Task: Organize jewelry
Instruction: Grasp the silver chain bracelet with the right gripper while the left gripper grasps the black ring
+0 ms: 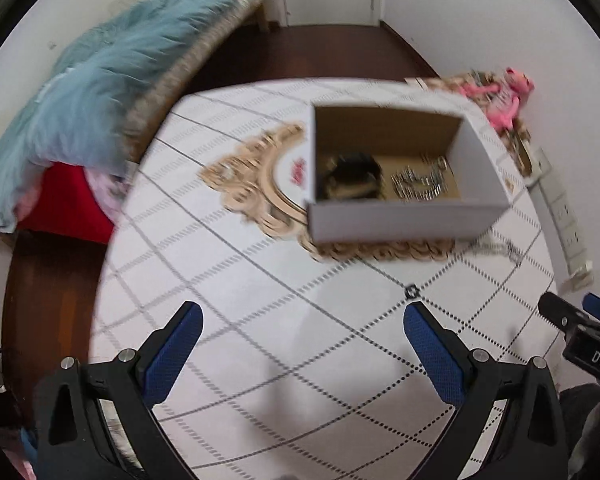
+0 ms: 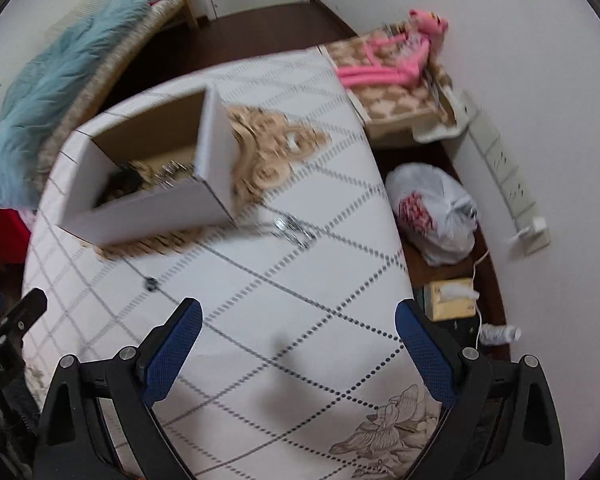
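A white cardboard box (image 1: 400, 216) stands open on a wooden ornate mat (image 1: 256, 184) on the table. Inside lie a dark jewelry piece (image 1: 354, 178) and a silver chain piece (image 1: 420, 184). The box also shows in the right wrist view (image 2: 152, 208). A silver necklace (image 2: 294, 230) lies on the cloth to the right of the box; it also shows in the left wrist view (image 1: 508, 250). A small dark ring (image 1: 411, 291) lies on the cloth in front of the box, also in the right wrist view (image 2: 151, 283). My left gripper (image 1: 302, 348) and right gripper (image 2: 298, 344) are both open and empty above the cloth.
The table carries a white cloth with a grey diamond grid (image 2: 260, 320). A pink plush toy (image 2: 400, 56) lies on a patterned box beyond the table. A power strip (image 2: 508, 184) runs along the wall. A plastic bag (image 2: 436, 212) and tissue box (image 2: 448, 300) sit on the floor at right. A blue blanket (image 1: 100, 100) lies at left.
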A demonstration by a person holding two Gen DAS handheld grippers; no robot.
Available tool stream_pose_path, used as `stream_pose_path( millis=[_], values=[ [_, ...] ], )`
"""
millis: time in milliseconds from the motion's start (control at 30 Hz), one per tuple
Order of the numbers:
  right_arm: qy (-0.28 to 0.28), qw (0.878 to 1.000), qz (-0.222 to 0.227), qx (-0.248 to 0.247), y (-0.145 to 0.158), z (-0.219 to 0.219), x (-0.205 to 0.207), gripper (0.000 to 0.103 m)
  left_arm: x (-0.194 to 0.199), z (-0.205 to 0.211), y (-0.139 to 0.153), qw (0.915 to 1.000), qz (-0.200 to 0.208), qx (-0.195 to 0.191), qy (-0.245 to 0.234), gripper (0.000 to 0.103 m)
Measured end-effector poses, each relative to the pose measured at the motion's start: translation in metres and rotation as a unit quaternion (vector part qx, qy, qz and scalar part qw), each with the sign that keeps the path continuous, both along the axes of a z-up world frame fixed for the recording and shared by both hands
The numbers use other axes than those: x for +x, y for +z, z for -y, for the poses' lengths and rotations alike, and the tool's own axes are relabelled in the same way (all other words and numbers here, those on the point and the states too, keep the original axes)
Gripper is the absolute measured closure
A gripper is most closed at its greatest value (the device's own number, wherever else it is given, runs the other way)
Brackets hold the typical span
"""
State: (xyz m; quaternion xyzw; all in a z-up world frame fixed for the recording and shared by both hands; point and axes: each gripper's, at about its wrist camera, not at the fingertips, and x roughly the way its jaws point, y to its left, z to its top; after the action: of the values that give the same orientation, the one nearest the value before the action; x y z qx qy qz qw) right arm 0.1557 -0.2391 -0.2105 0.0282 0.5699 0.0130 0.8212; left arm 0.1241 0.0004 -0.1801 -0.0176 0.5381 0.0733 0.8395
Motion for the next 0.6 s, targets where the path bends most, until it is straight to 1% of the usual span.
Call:
stream_pose_path(
  millis=[33, 100, 200, 367, 433, 500, 567, 600],
  values=[
    [0.000, 1.000, 0.000, 0.000, -0.007, 0.003, 0.000, 0.013, 0.002, 0.004, -0.008, 1.0000, -0.007, -0.005, -0.004, 0.001],
    [0.000, 1.000, -0.002, 0.002, -0.017, 0.007, 0.004, 0.026, 0.007, 0.010, -0.021, 0.9996, -0.019, -0.017, -0.012, 0.001],
    [0.000, 1.000, 0.005, 0.005, -0.030, 0.009, 0.016, 0.028, 0.015, 0.017, -0.033, 0.9990, -0.030, -0.027, -0.018, 0.001],
    [0.006, 0.999, 0.028, 0.017, -0.044, 0.010, 0.044, 0.033, 0.022, 0.023, -0.036, 0.9990, -0.030, -0.026, -0.020, 0.001],
    [0.015, 0.999, 0.034, 0.017, -0.048, 0.007, 0.054, 0.037, 0.025, 0.023, -0.037, 0.9990, -0.028, -0.026, -0.022, 0.001],
    [0.030, 0.999, 0.029, 0.007, -0.054, -0.001, 0.064, 0.043, 0.027, 0.025, -0.037, 0.9989, -0.024, -0.029, -0.029, 0.001],
    [0.048, 0.998, 0.044, -0.016, -0.056, -0.010, 0.066, 0.048, 0.027, 0.027, -0.038, 0.9986, -0.023, -0.030, -0.037, 0.001],
    [0.057, 0.997, 0.050, -0.015, -0.056, -0.013, 0.066, 0.059, 0.027, 0.028, -0.038, 0.9985, -0.023, -0.030, -0.039, 0.001]
  ],
)
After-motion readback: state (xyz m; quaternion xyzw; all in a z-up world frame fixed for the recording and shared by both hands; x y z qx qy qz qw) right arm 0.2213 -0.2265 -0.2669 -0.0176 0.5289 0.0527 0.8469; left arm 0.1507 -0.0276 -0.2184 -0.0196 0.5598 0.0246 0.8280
